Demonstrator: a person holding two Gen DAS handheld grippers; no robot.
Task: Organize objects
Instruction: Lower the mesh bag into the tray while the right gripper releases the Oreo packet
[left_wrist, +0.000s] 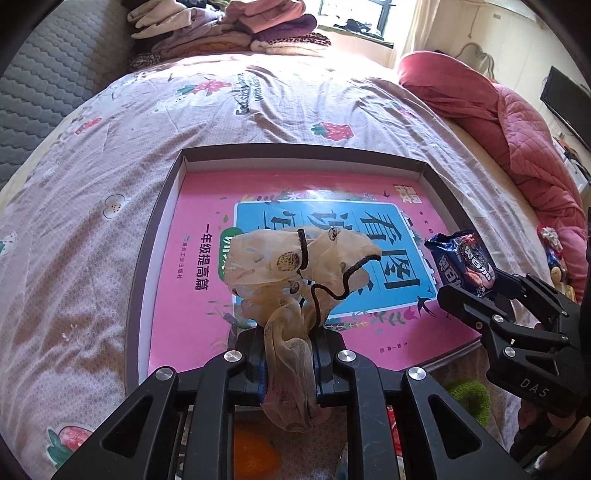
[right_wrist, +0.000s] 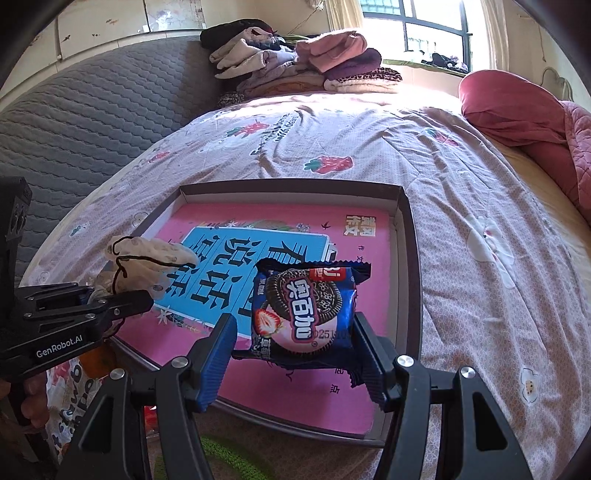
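Left gripper, lower centre, pinches a sheer beige scarf over the shallow dark-rimmed box; right gripper, jaws wide, clamps a blue biscuit packet.

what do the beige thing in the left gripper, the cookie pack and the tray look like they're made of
Beige pouch: thin, sheer fabric, probably gauze or chiffon; it drapes limply, with a black cord.
Cookie pack: glossy plastic film, going by its sheen and crimped, zigzag ends.
Tray: likely rigid cardboard; thin, straight dark walls with a pale inner face, matte.
Book inside the tray: glossy printed paper cover showing glare.
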